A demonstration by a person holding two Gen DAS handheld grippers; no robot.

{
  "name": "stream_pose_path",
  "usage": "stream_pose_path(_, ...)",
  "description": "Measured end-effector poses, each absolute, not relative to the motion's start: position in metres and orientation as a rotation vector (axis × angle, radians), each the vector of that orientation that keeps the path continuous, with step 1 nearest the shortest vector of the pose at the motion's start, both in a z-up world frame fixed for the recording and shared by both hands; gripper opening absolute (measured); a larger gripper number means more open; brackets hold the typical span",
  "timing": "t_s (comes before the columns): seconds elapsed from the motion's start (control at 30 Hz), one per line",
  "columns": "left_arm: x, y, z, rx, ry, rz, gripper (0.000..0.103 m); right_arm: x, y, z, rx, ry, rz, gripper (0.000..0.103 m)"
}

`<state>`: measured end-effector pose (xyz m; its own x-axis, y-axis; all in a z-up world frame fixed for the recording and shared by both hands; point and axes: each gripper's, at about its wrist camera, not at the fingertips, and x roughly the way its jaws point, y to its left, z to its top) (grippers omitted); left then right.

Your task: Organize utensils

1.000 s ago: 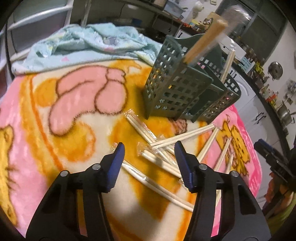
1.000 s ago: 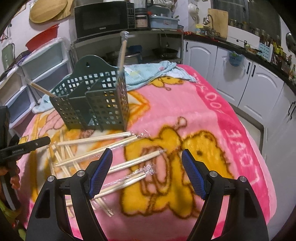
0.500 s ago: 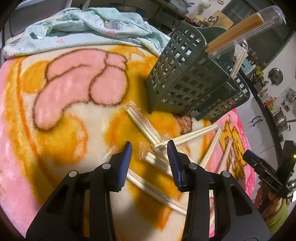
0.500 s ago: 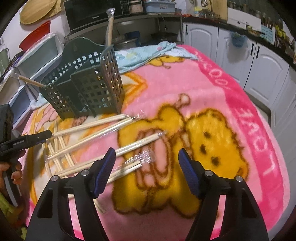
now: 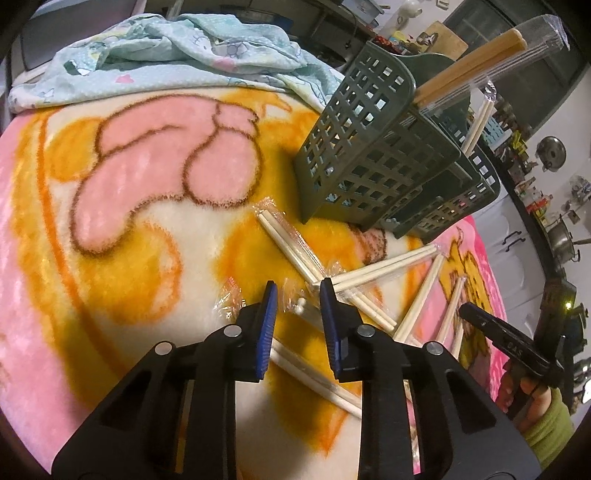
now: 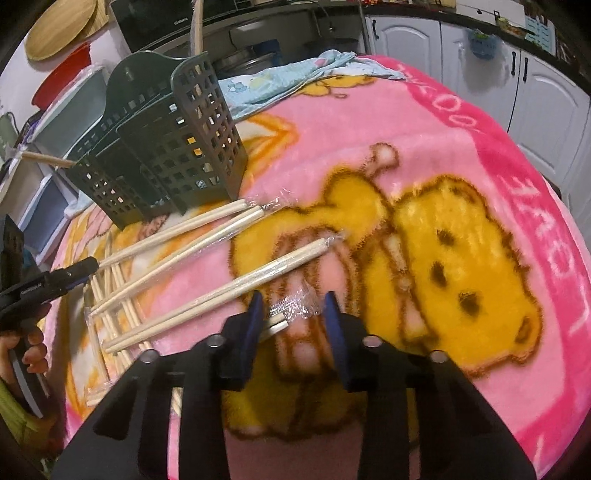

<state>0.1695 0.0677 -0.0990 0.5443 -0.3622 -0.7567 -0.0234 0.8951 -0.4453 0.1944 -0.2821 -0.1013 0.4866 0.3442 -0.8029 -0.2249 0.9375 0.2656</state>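
Several plastic-wrapped chopstick pairs (image 5: 380, 271) lie scattered on a pink and yellow cartoon blanket (image 5: 110, 229). A dark green slotted utensil caddy (image 5: 373, 155) stands behind them and holds wrapped chopsticks (image 5: 476, 77). My left gripper (image 5: 295, 302) is open, its jaws narrowed around the wrapped end of one pair (image 5: 299, 304). My right gripper (image 6: 293, 314) is open, low over the blanket, its jaws straddling the crinkled wrapper end of another pair (image 6: 284, 321). The caddy (image 6: 166, 147) also shows in the right wrist view.
A crumpled light blue cloth (image 5: 166, 55) lies behind the caddy. White cabinets (image 6: 546, 92) stand beyond the blanket's right edge. A microwave (image 6: 177, 18) and plastic drawers (image 6: 55, 122) are at the back. The other hand's gripper (image 5: 517, 347) shows at the right.
Both grippers have dropped toward the blanket and narrowed their jaws. The left now brackets a chopstick pair's end; the right brackets another pair's wrapper end.
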Motion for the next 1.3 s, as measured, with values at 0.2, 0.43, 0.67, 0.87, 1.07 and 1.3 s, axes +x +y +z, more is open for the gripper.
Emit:
stream_pose_path(0.2, 0.166, 0.068, -0.098, -0.434, 0.981, -0.208, 0.015, 0.193, -0.285, -0.103, 0.140, 0.998, 0.347, 0.013)
stream_pose_path(0.43, 0.162, 0.072, -0.097, -0.453, 0.979, -0.204, 0.015, 0.192, -0.286, -0.102, 0.144, 0.993, 0.342, 0.009)
stream_pose_path(0.67, 0.160, 0.072, -0.097, -0.460, 0.976, -0.221, 0.015, 0.191, -0.286, -0.101, 0.142, 0.990, 0.338, 0.006)
stream_pose_path(0.87, 0.158, 0.072, -0.098, -0.456, 0.969, -0.239, 0.006, 0.190, -0.286, -0.101, 0.142, 0.990, 0.339, 0.006)
stream_pose_path(1.07, 0.157, 0.074, -0.095, -0.451, 0.964, -0.241, 0.002, 0.190, -0.288, -0.097, 0.141, 0.981, 0.335, 0.004)
stream_pose_path(1.3, 0.151, 0.074, -0.084, -0.433, 0.946, -0.246, 0.001, 0.186, -0.286, -0.081, 0.122, 0.932, 0.342, 0.003)
